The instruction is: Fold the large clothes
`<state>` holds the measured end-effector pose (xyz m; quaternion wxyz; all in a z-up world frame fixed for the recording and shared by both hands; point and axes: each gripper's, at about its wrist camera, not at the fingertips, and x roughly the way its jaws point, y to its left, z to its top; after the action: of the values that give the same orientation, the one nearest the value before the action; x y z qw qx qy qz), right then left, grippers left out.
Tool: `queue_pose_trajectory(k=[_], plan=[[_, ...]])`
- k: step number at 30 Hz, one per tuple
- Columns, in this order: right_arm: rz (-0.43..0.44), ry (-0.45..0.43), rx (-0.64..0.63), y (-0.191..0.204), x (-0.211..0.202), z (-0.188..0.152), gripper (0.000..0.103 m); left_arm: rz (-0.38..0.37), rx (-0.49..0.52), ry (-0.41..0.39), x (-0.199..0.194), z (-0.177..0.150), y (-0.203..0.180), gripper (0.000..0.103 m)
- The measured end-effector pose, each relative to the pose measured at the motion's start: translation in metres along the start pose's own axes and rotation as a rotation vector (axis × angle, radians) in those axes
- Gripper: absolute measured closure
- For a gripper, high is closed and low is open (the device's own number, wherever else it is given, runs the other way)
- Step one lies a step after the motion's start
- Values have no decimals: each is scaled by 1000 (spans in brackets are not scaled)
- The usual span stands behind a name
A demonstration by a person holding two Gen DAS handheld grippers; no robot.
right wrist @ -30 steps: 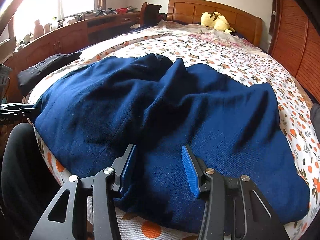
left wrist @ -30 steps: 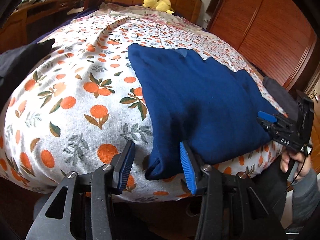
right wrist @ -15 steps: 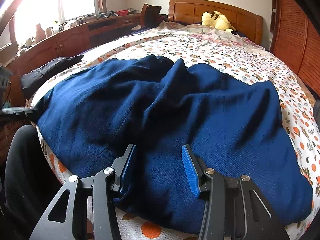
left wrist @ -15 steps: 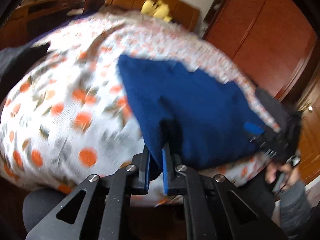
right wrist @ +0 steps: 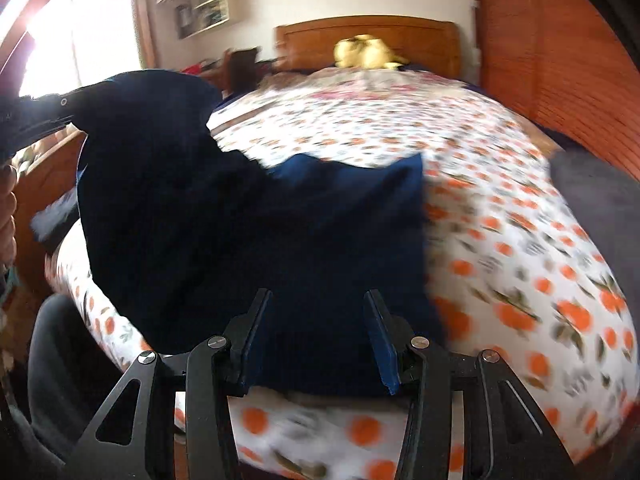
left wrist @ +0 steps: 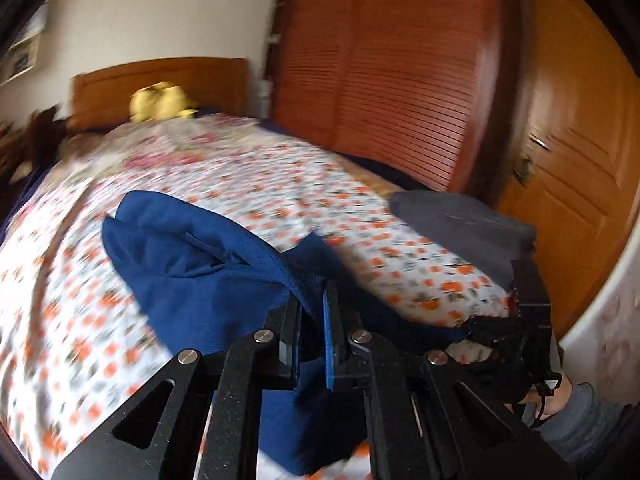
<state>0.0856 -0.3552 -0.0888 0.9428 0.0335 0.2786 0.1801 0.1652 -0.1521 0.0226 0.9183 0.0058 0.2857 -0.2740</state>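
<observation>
A large navy blue garment (left wrist: pixel 192 264) lies on the bed with the orange-print sheet (left wrist: pixel 248 176). My left gripper (left wrist: pixel 312 320) is shut on the garment's edge and holds it lifted above the bed. In the right wrist view the garment (right wrist: pixel 320 240) rises in a dark fold at the left, up to the left gripper (right wrist: pixel 36 116). My right gripper (right wrist: pixel 316 328) is open, its blue pads (right wrist: pixel 382 340) astride the garment's near edge at the foot of the bed. The right gripper also shows at the right of the left wrist view (left wrist: pixel 516 324).
A dark grey garment (left wrist: pixel 460 220) lies on the bed's right edge. A yellow plush toy (right wrist: pixel 364 52) sits by the wooden headboard (right wrist: pixel 368 36). Red-brown louvred wardrobe doors (left wrist: pixel 380 60) and a wooden door (left wrist: pixel 568 152) stand to the right.
My left gripper closed on the garment's corner, then lifted it up and across to the right. The garment now folds over itself. My right gripper stayed open at the near edge.
</observation>
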Motion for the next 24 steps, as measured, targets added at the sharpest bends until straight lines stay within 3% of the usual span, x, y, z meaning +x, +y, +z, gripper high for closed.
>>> queue_pose_trajectory(k=[5, 9, 14, 17, 24], plan=[[-66, -24, 29, -30, -20, -8, 54, -89, 66, 86, 70, 11, -55, 94], [-97, -21, 53, -46, -33, -16, 54, -74, 88, 198, 107, -5, -72, 94], [-115, -26, 35, -54, -48, -18, 54, -54, 103, 204, 103, -1, -72, 88], [-110, -33, 34, -52, -52, -15, 54, -44, 102, 171, 91, 4, -72, 63], [-91, -66, 16, -39, -54, -4, 54, 12, 137, 92, 54, 14, -58, 57]])
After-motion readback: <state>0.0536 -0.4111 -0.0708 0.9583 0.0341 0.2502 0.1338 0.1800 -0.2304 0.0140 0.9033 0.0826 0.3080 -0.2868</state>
